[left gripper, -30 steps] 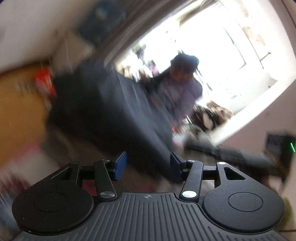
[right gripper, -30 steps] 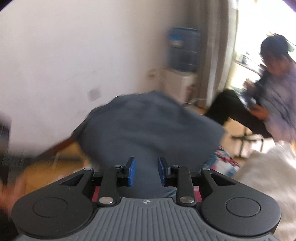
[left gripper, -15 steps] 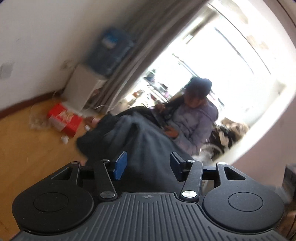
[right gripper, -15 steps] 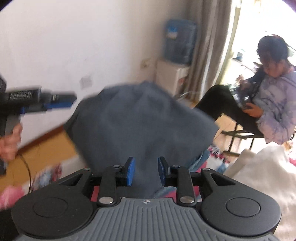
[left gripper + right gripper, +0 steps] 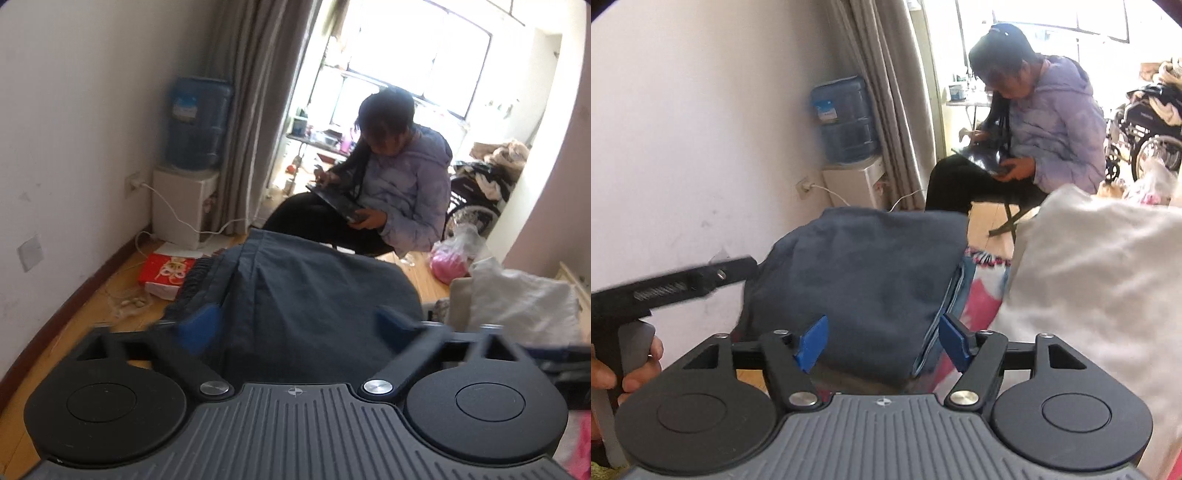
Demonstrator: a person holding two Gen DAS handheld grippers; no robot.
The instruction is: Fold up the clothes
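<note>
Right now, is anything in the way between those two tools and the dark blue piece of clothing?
Nothing visible. The dark blue garment lies right ahead of the left tool and the right tool; both tools' jaws have just been opening and stand apart around it, pads off the cloth. The white cloth sits beside it.

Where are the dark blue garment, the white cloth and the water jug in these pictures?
dark blue garment (image 5: 864, 273): right wrist view, middle of its draped top.
white cloth (image 5: 1089, 277): right wrist view, middle of the crumpled heap.
water jug (image 5: 197, 122): left wrist view, on the blue bottle's body, by its label.
</note>
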